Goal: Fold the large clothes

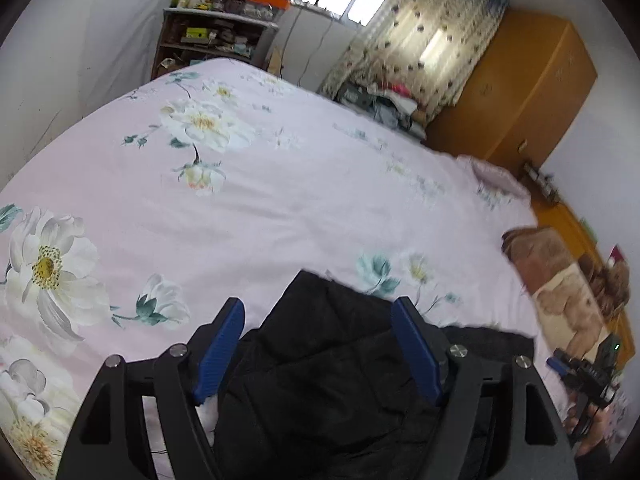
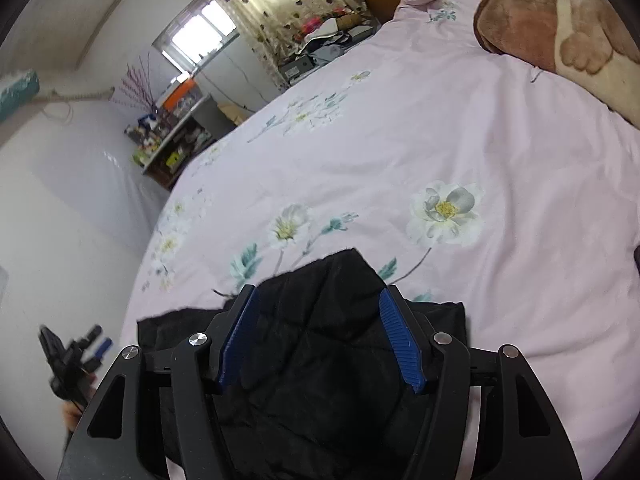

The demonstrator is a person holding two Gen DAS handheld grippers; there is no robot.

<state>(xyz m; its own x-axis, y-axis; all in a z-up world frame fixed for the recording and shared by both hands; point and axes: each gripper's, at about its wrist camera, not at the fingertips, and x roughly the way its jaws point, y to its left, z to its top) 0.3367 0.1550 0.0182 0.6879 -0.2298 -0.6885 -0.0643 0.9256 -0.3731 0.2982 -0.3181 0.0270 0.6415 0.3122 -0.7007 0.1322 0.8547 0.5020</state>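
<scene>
Black jacket (image 1: 332,360) lies on the floral bedsheet (image 1: 280,184). Left gripper (image 1: 320,344) and right gripper (image 2: 320,336) both over jacket, jaws spread wide, grasping nothing.

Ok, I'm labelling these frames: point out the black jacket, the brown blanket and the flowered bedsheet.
black jacket (image 1: 320,360): left wrist view, quilted middle between the fingers.
brown blanket (image 2: 532,12): right wrist view, brown upper part.
flowered bedsheet (image 1: 280,208): left wrist view, bare pink middle.

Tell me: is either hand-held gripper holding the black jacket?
No. Both the left hand-held gripper and the right are open above the black jacket, gripping nothing.
</scene>
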